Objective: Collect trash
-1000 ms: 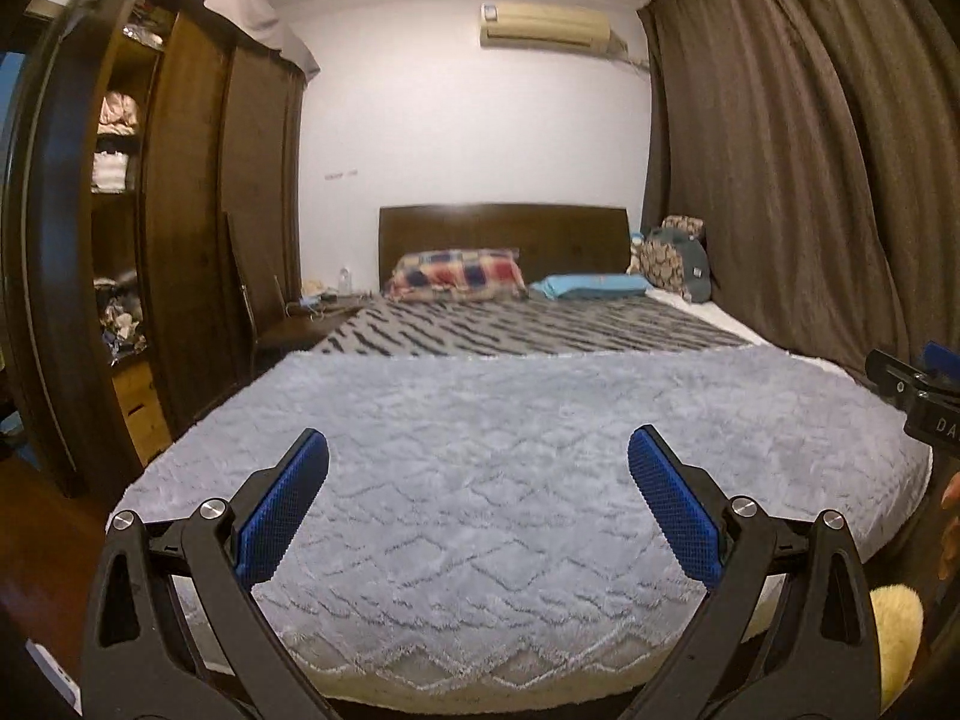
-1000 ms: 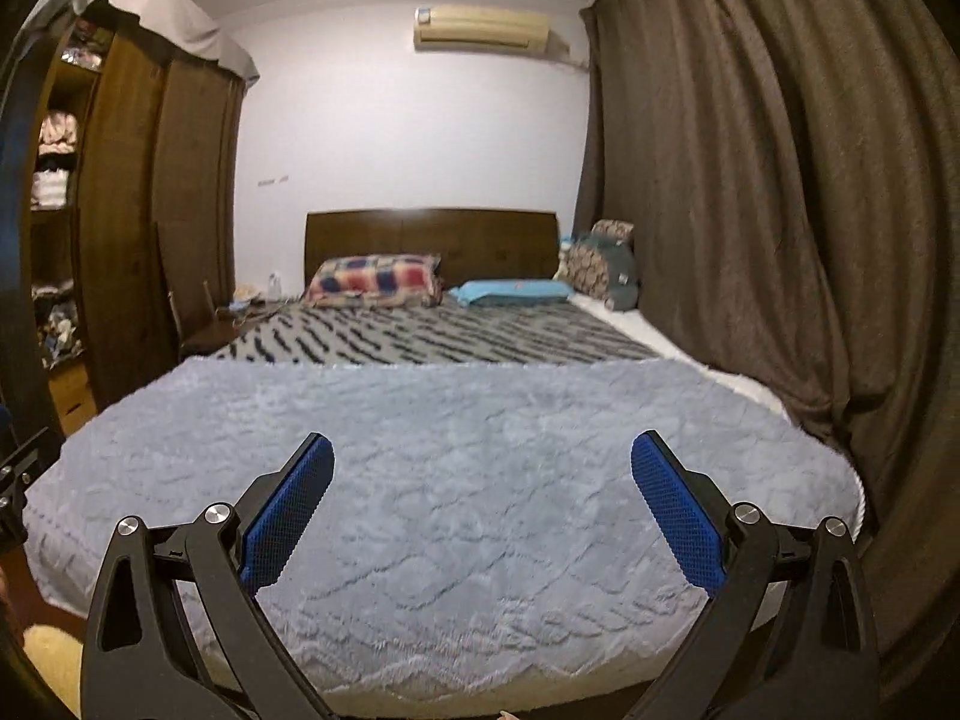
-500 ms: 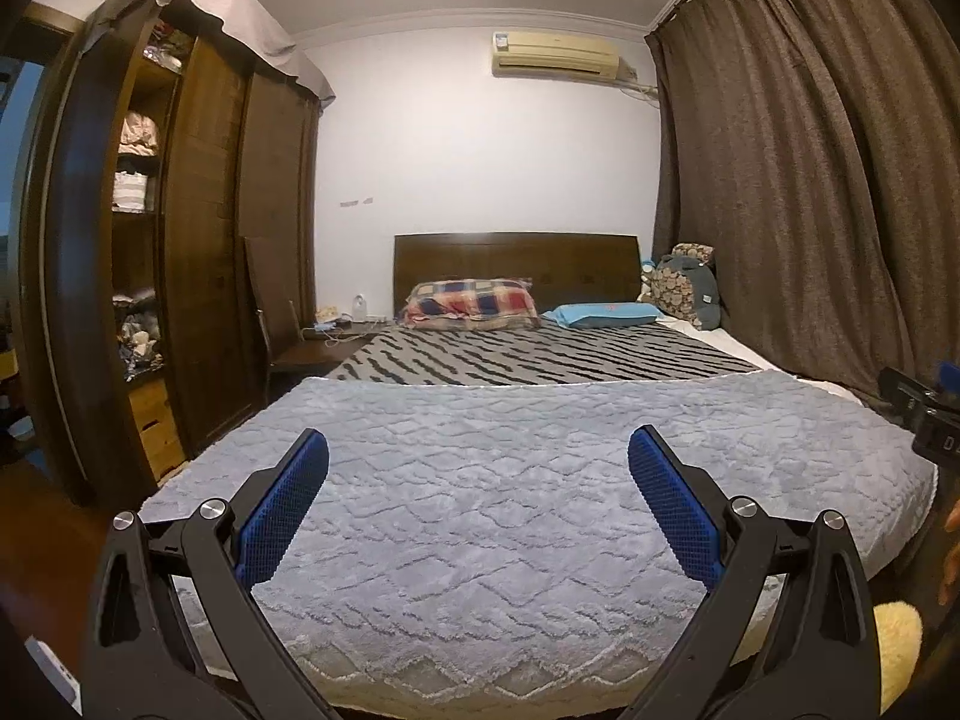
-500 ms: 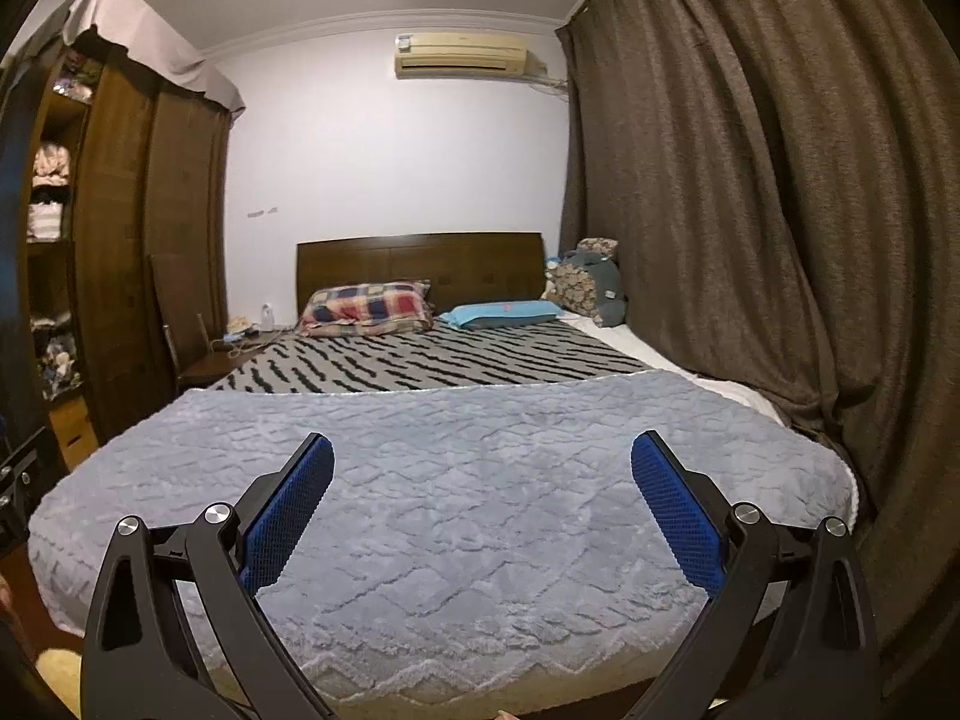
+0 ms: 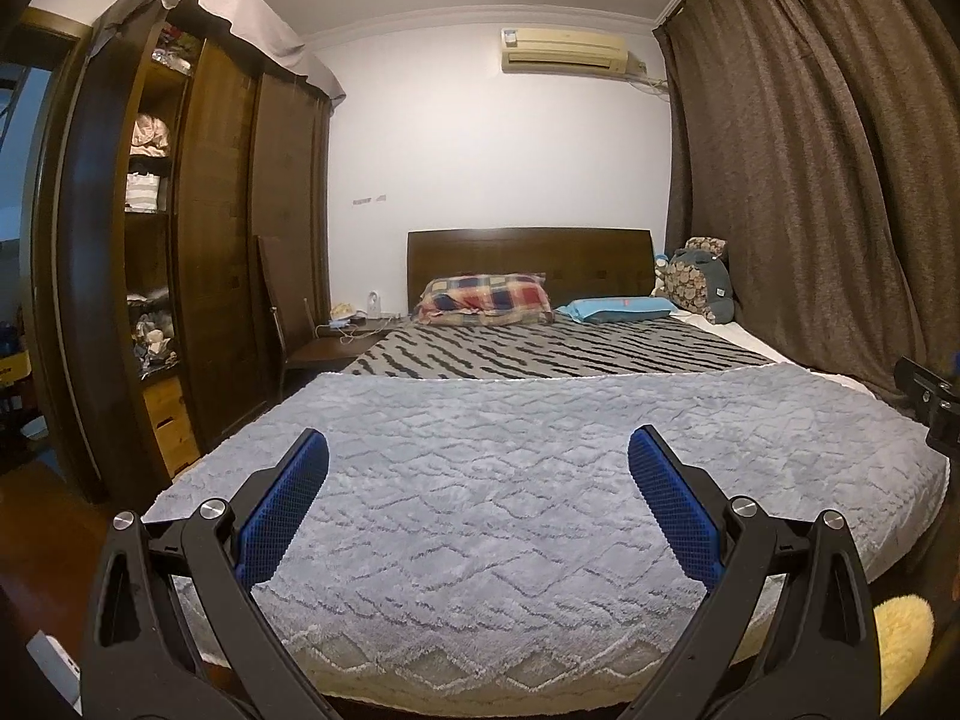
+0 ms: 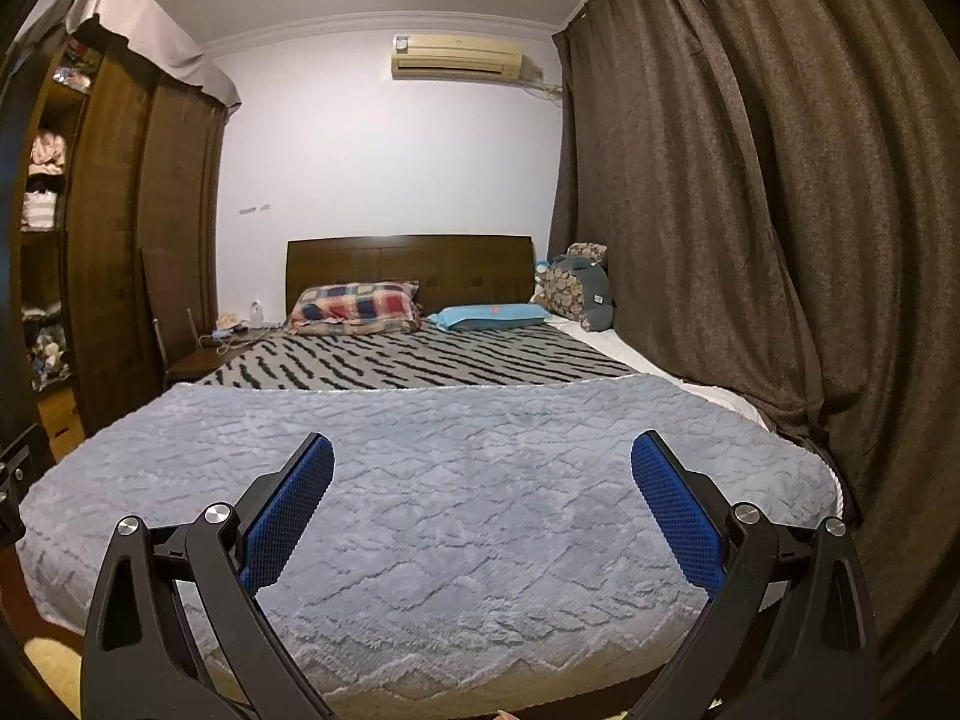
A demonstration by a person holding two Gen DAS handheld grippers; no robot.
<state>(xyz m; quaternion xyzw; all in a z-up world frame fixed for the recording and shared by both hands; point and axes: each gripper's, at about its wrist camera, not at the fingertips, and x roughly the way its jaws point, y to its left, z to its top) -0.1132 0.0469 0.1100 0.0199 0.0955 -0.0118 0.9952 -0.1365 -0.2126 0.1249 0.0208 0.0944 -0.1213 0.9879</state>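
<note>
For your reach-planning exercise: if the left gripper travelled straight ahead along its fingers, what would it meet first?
Most likely the grey blanket on the bed: the open left gripper points over its foot end with nothing in between. Depth is unclear, so the exact contact spot is uncertain.

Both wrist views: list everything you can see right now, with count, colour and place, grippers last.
fluffy grey blanket: one, grey, over the foot half of the bed
zebra-striped cover: one, black and grey, head half of the bed
plaid pillow: one, red, blue and cream, at the headboard
flat blue pillow: one, blue, beside the plaid pillow
dark wooden headboard: one, brown, against the far wall
tall wooden wardrobe: one, dark brown, along the left wall
brown curtains: brown, along the right wall
wall air conditioner: one, cream, above the bed
trash: none that I can make out
left gripper: one, black with blue pads, open, empty
right gripper: one, black with blue pads, open, empty
</note>
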